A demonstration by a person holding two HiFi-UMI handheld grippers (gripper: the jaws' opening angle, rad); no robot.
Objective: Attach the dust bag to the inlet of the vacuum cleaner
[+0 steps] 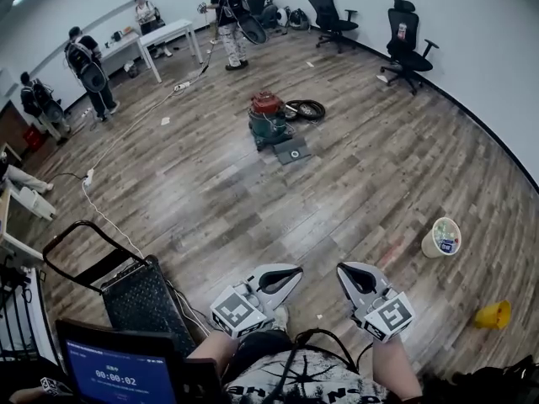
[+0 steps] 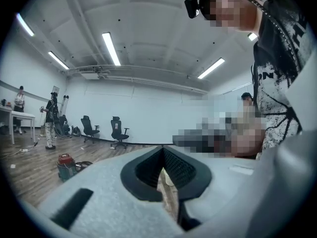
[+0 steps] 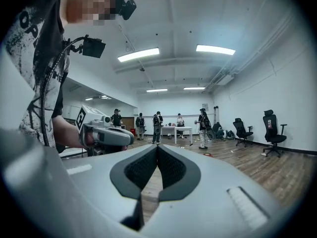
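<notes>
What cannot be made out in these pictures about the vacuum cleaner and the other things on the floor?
- Vacuum cleaner, head view: too far and small to show its inlet.
- Dark flat item beside it, head view: too small to identify.
- Yellow object, head view: too small to name.

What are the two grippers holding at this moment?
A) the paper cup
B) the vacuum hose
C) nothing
C: the left gripper and the right gripper each show their jaws closed together with nothing between them, and the vacuum cleaner stands far off on the floor.
</notes>
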